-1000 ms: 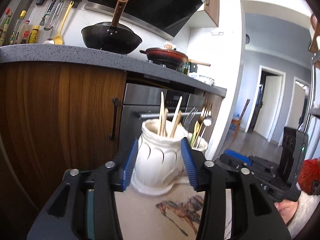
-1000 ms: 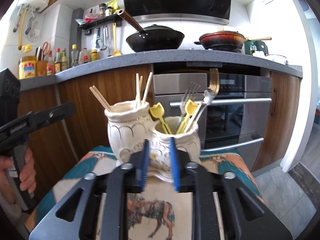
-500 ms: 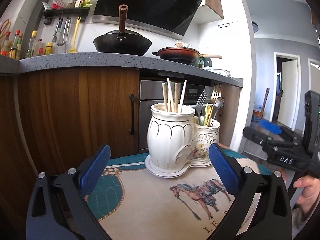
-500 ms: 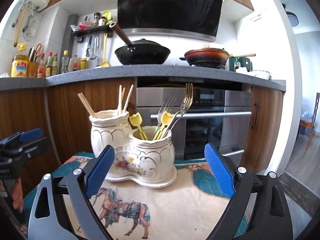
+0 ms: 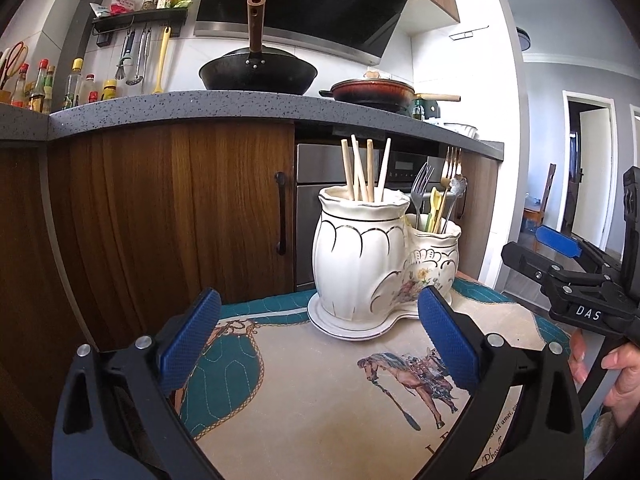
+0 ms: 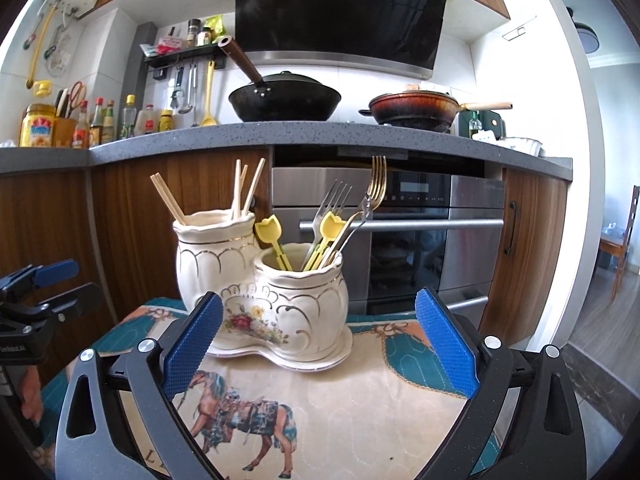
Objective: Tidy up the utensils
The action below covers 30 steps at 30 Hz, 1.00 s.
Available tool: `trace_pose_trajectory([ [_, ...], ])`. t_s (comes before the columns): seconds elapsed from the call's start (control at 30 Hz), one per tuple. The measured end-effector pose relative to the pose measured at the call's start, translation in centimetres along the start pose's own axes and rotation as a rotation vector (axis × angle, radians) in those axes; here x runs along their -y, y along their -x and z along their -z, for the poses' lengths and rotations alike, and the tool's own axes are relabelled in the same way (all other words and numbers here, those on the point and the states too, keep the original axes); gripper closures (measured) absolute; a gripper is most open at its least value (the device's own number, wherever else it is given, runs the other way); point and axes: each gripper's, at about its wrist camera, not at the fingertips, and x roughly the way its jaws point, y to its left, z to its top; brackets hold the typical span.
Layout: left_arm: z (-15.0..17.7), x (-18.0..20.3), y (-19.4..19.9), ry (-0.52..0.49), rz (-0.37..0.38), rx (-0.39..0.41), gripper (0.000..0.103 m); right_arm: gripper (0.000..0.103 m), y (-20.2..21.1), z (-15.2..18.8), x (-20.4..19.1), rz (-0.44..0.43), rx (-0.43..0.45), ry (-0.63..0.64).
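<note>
A white ceramic double holder (image 5: 372,268) stands on a small table with a horse-print cloth (image 5: 320,384). Its taller pot holds several wooden chopsticks (image 5: 364,172). Its shorter pot (image 6: 300,300) holds metal forks (image 6: 360,208) and yellow tulip-topped picks (image 6: 272,236). My left gripper (image 5: 320,340) is open and empty, set back from the holder. My right gripper (image 6: 320,344) is open and empty, also set back from the holder (image 6: 264,280). Each gripper shows at the side of the other's view.
Behind the table stand wooden cabinets (image 5: 172,216) and a steel oven (image 6: 400,236) under a grey counter (image 6: 320,136). A black wok (image 6: 284,98) and a brown pan (image 6: 412,108) sit on the counter. Bottles (image 6: 92,120) line its left end.
Both grippers opened wide and drew back from the holder, which they had flanked closely a second ago. The holder stays on the cloth with its utensils.
</note>
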Motion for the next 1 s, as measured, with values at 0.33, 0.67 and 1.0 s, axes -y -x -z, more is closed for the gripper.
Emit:
trace_pose_trajectory([
  [0.33,0.03,0.23,-0.05,-0.010,-0.001,-0.004,0.006,0.007,0.10,0.12,-0.40,-0.006,-0.003,0.021],
  [0.67,0.02,0.17,-0.01,-0.006,-0.002,0.000,0.006,0.007,0.03,0.11,-0.36,-0.006,-0.004,0.020],
  [1.0,0.01,0.16,0.06,-0.007,-0.002,0.000,0.006,0.006,0.03,0.11,-0.34,-0.006,-0.004,0.021],
])
